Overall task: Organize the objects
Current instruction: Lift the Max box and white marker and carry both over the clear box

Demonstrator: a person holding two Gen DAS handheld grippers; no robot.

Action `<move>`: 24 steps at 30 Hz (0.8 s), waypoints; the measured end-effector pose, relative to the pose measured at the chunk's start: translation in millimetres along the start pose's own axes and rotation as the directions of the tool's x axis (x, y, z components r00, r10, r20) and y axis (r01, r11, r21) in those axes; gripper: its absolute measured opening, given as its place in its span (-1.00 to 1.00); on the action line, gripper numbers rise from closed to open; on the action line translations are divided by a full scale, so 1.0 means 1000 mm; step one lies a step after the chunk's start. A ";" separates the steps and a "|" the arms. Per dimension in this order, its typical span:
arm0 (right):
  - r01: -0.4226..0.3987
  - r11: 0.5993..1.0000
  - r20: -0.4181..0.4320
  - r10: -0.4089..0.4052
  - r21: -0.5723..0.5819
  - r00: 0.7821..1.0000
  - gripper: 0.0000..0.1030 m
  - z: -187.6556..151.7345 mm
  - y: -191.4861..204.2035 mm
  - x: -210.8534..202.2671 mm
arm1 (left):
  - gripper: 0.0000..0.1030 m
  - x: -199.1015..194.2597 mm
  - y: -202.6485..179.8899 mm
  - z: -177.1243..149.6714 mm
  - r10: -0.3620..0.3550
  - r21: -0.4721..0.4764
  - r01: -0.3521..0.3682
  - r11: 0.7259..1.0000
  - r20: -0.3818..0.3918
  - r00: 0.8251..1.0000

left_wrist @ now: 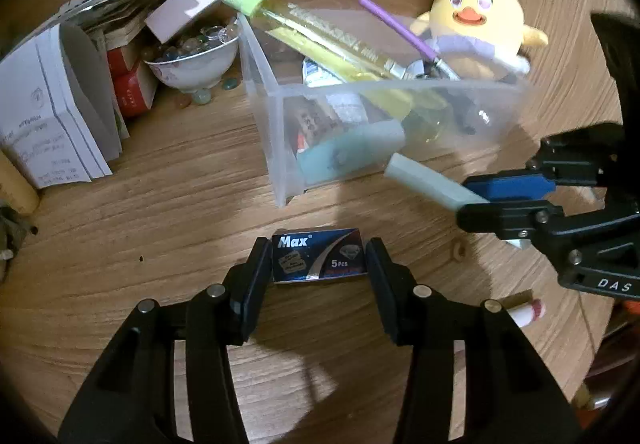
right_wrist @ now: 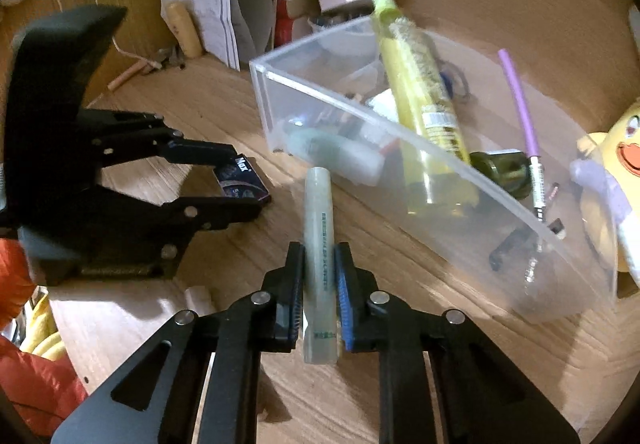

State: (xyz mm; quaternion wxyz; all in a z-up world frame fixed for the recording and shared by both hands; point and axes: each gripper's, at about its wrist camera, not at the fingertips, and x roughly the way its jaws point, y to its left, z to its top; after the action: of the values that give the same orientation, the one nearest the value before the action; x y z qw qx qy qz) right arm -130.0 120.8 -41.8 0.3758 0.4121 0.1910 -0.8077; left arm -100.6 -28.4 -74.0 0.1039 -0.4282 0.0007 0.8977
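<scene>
My left gripper (left_wrist: 319,262) is open, its fingers on either side of a dark blue "Max" blade box (left_wrist: 319,258) lying on the wooden table; the box also shows in the right wrist view (right_wrist: 240,179). My right gripper (right_wrist: 319,276) is shut on a pale green tube (right_wrist: 318,256) and holds it above the table just in front of a clear plastic bin (right_wrist: 440,163). In the left wrist view the tube (left_wrist: 428,181) points at the bin (left_wrist: 360,123). The bin holds a tall yellow bottle (left_wrist: 340,39), a purple cable (right_wrist: 520,103) and other small items.
A yellow plush chick with bunny ears (left_wrist: 480,19) sits behind the bin. A bowl of glass pebbles (left_wrist: 196,55), a pink box (left_wrist: 184,7), papers (left_wrist: 52,115) and red cartons (left_wrist: 132,91) stand at the left. A lipstick (left_wrist: 528,312) lies at the right.
</scene>
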 end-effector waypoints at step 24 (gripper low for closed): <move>0.071 0.986 0.250 -0.108 0.152 0.962 -0.73 0.000 -0.039 -0.089 | -0.07 -0.081 -0.021 0.032 0.013 -0.037 -0.004 0.999 0.245 0.969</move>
State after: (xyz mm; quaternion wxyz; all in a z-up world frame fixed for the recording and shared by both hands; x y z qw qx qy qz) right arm -126.3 185.9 29.9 0.3304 0.3201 0.1014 -0.8821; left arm -71.3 -20.1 10.3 0.0914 -0.3157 -0.0267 0.9441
